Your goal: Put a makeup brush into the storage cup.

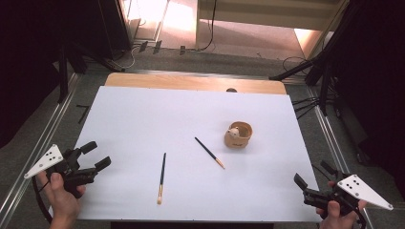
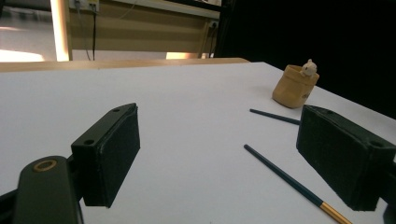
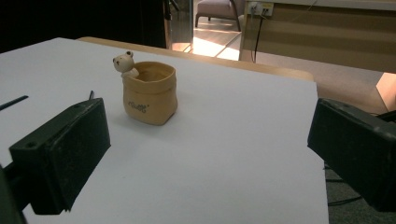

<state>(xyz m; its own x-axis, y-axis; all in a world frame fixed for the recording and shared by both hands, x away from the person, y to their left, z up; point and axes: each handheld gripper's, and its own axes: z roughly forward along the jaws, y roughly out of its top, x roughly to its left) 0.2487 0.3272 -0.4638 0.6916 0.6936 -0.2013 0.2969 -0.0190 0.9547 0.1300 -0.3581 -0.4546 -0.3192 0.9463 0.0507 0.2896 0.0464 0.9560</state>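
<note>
Right gripper (image 3: 205,154) jaws wide apart, nothing between them, low over the white table (image 3: 233,154). Tan pot (image 3: 150,95) stands upright ahead-left, bear figure (image 3: 123,63) on its rim. Dark brush tip (image 3: 13,102) at left edge.

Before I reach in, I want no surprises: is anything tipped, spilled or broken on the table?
Nothing stands out. The bear pot stands upright, and the two brushes lie flat on the white table, apart, unbroken.

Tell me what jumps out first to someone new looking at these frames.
A tan cup with a small bear figure on its rim stands right of centre on the white table. Two paintbrushes lie apart in front of it. The left gripper and right gripper wait open at the near corners.
</note>
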